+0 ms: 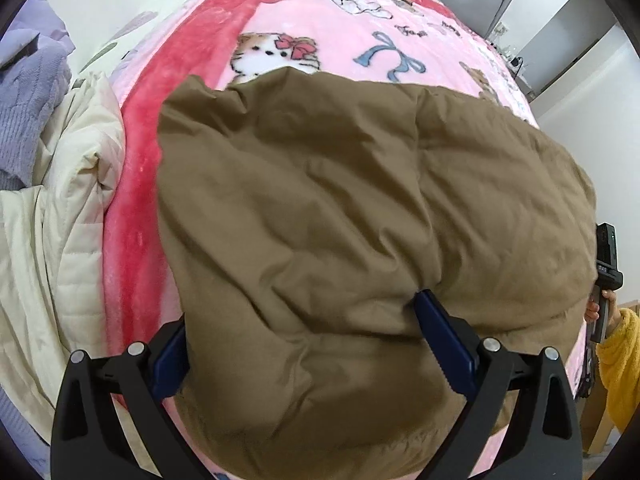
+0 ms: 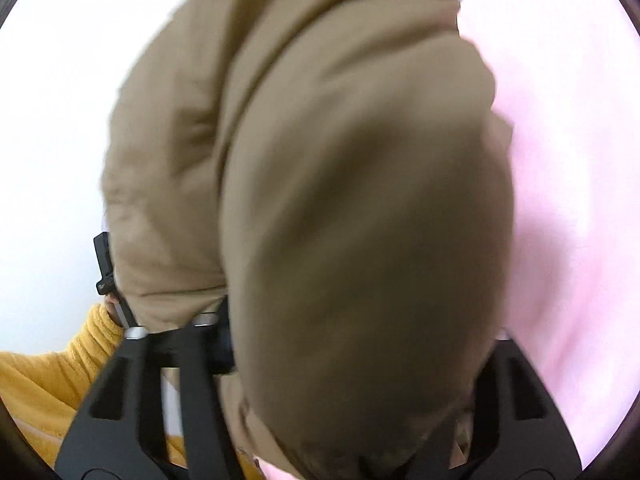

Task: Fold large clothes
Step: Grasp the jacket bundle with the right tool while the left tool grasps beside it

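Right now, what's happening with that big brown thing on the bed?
A person in a yellow sleeve is folding a puffy brown coat on a pink cat blanket. The left claw has a bunch of the coat between its fingers. The right claw also has coat between its fingers, though that view is blurry. A cream jacket lies beside it.

the padded jacket (image 1: pixel 340 220) is plain khaki brown. under it the blanket (image 1: pixel 340 20) is pink with a red band, printed with cats, red bows and blue ribbons. a cream quilted coat (image 1: pixel 52 240), a lavender knit (image 1: pixel 28 92), a mustard-yellow sleeve (image 1: pixel 620 360).
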